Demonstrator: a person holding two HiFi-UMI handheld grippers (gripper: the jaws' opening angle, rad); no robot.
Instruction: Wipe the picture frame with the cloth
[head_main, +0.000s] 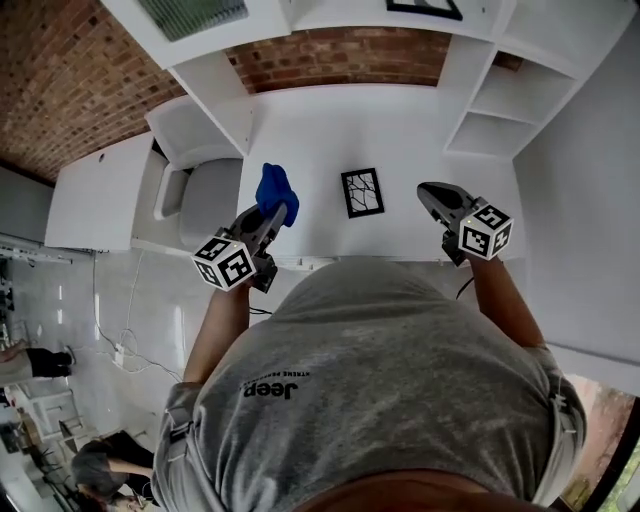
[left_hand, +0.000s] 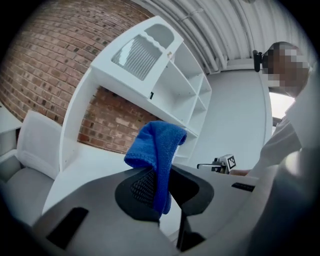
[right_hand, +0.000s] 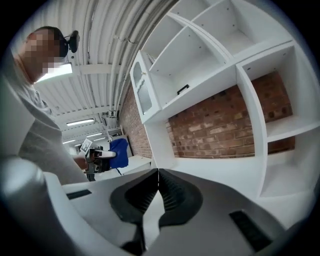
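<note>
Cloth (left_hand: 159, 150), blue, is pinched between the jaws of the left gripper (head_main: 268, 218) and stands up above them, folded over at the top. The right gripper (right_hand: 158, 174) has its jaws pressed together with nothing between. The picture frame (head_main: 362, 192) lies flat on the white desk (head_main: 320, 130), between the two grippers, apart from both and near the cloth.

Surface (head_main: 330, 130): white, flat, backed by the brick wall (head_main: 340, 55), white shelving (head_main: 490, 110) to the wall's right; bears one black-edged picture frame (head_main: 362, 192), lying flat, well forward of that wall, near the front edge.
</note>
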